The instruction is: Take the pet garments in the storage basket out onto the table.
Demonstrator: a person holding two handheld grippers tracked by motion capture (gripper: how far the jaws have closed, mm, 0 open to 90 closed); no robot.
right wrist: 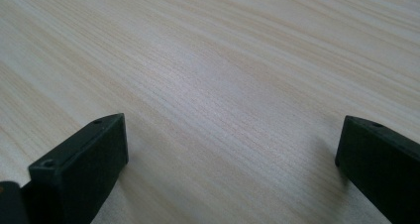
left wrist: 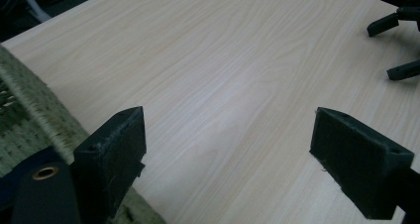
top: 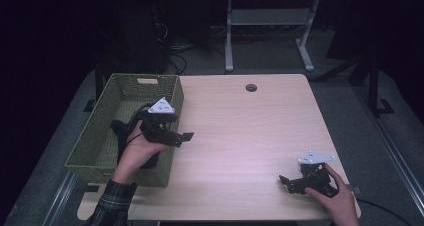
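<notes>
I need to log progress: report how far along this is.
Looks done: a dark item lies inside the green basket. In hand: nothing; the left gripper hangs open at the basket's rim, the right gripper open low over the table. Left: nothing more on the tabletop.

The room is dark all around, and only the table (top: 240, 131) is lit, from above, so its pale wood looks bright while the floor fades to black. In the high view the picture is a bit grainy and soft. In both gripper views a pale shine lies on the wood, and the near black jaws look blurry.
</notes>
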